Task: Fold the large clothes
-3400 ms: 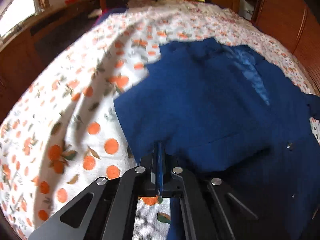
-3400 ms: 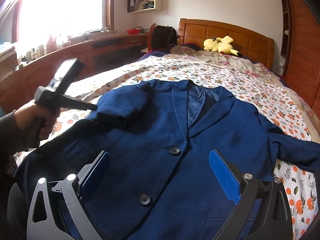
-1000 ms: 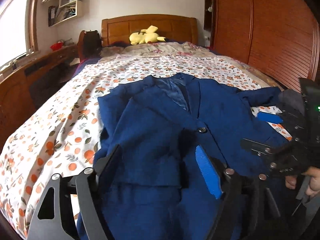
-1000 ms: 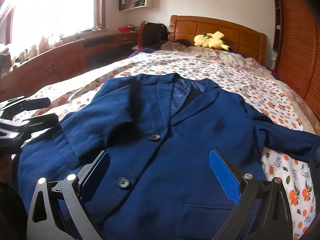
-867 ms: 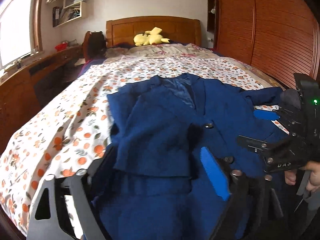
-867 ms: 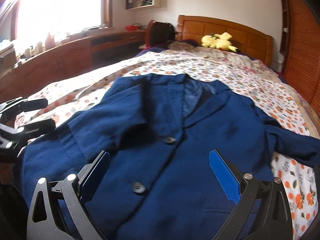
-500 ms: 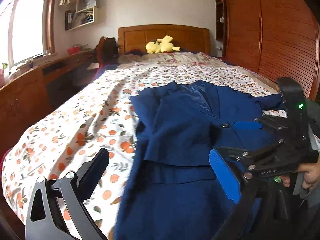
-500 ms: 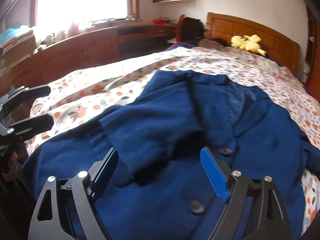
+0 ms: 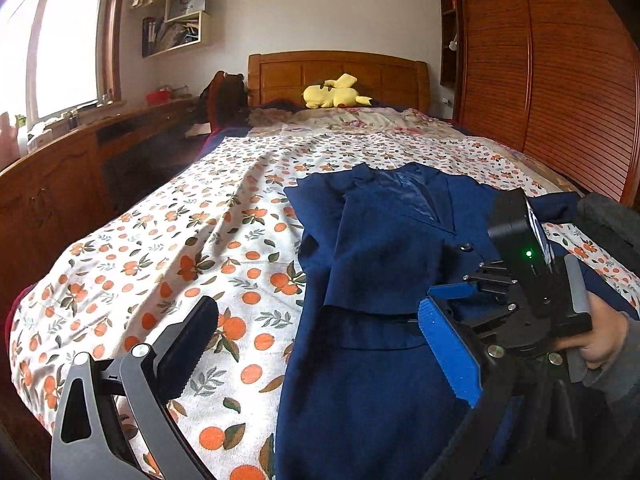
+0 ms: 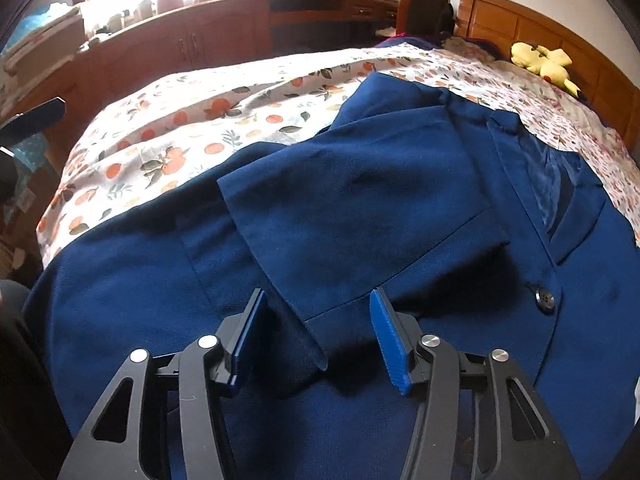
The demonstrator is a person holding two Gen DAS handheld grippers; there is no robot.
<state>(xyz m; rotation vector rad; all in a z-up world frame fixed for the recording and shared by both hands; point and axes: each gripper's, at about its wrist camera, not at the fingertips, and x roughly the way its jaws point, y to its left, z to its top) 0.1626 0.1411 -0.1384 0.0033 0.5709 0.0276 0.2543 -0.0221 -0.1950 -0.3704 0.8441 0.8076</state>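
Observation:
A navy blue jacket [image 9: 380,264] lies face up on the bed, with one sleeve [image 10: 360,200] folded across its front. In the right wrist view my right gripper [image 10: 320,334] hangs low over the sleeve's cuff. Its jaws are closing, the cuff corner lies between the blue pads [image 10: 386,338], and gaps remain on both sides. My left gripper [image 9: 320,348] stands wide open near the bed's foot, straddling the jacket's left edge and the sheet and holding nothing. A hand [image 9: 600,344] holds the right gripper [image 9: 456,291] at the right of the left wrist view.
The bed carries an orange-print sheet [image 9: 180,240], bare to the left of the jacket. A yellow plush toy [image 9: 336,96] lies by the wooden headboard [image 9: 336,68]. Wooden cabinets [image 9: 52,184] run along the left side and a slatted wardrobe [image 9: 560,80] along the right.
My right gripper has sunk and turned toward the folded sleeve's cuff, and its jaws have narrowed. My left gripper has opened wide and slid left, off the jacket's middle to its edge.

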